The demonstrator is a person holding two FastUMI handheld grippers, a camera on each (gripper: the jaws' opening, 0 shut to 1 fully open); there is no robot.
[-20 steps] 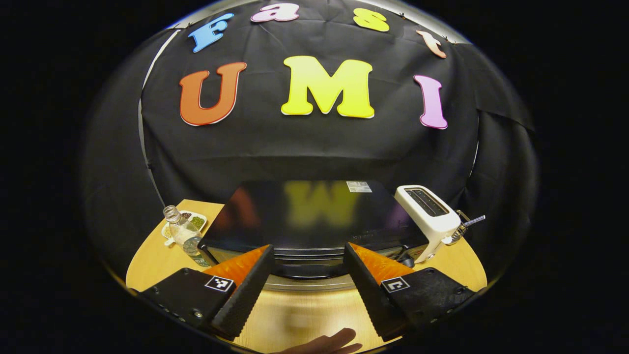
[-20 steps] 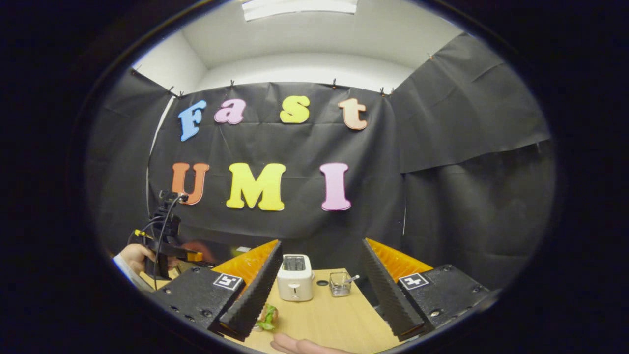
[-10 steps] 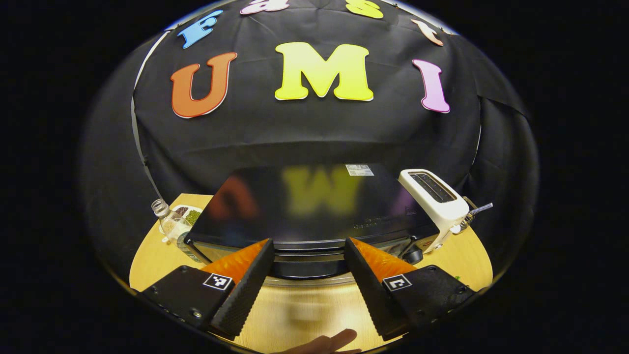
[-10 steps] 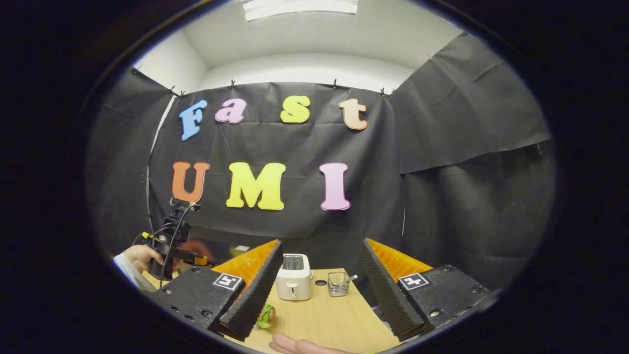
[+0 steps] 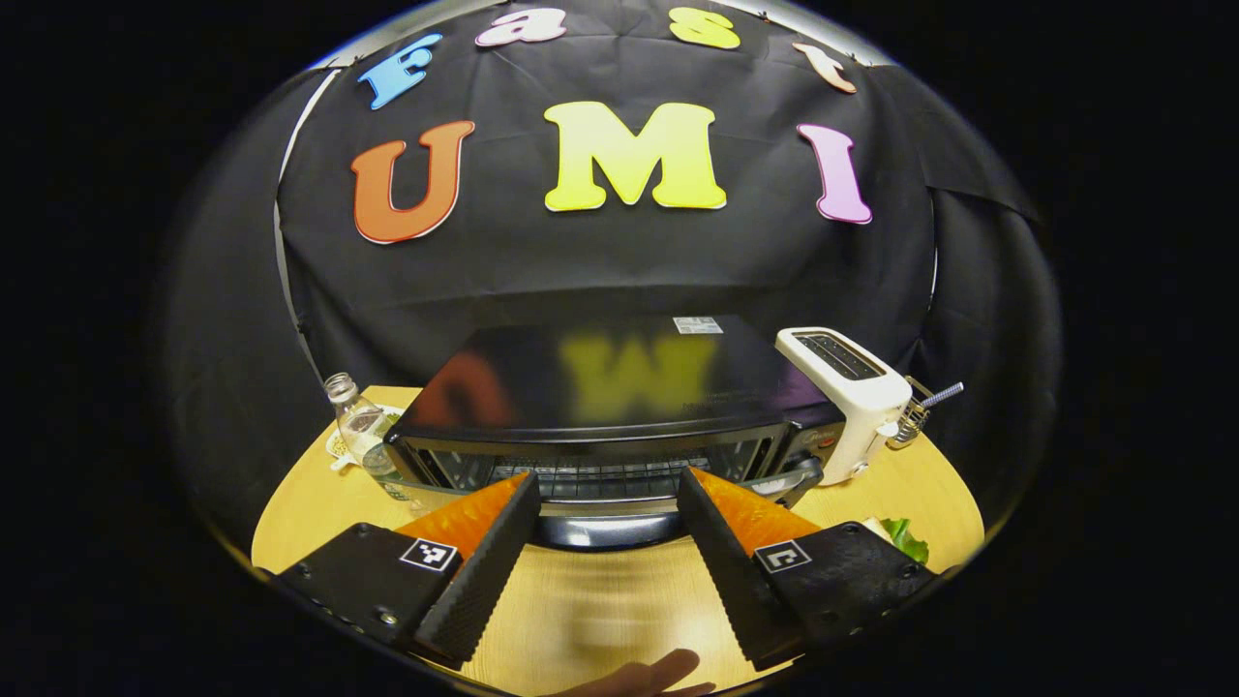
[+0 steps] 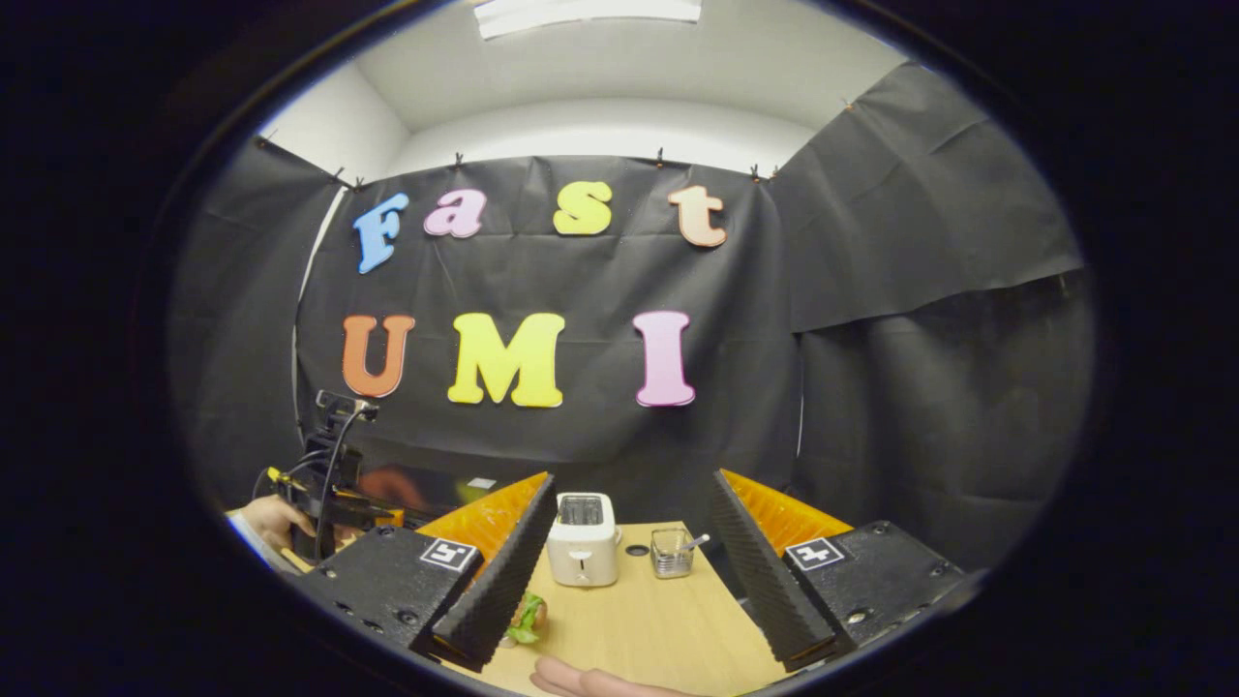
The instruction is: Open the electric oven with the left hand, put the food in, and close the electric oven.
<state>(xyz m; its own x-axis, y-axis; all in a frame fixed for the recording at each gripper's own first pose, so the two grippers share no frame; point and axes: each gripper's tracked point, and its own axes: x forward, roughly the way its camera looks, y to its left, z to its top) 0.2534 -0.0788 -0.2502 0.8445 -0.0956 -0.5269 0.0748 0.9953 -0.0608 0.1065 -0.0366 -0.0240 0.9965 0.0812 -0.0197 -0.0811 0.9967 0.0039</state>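
Wooden table bears unreadably labelled oven, left tongs apart

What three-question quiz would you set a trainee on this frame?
1. True or false: the left tongs are shut on the oven handle.
2. In the left gripper view, what stands at the right of the oven? A) toaster B) kettle C) frying pan
3. Short answer: do the right tongs hold anything?

Key: 1 false, they are open; 2 A; 3 no, open and empty.
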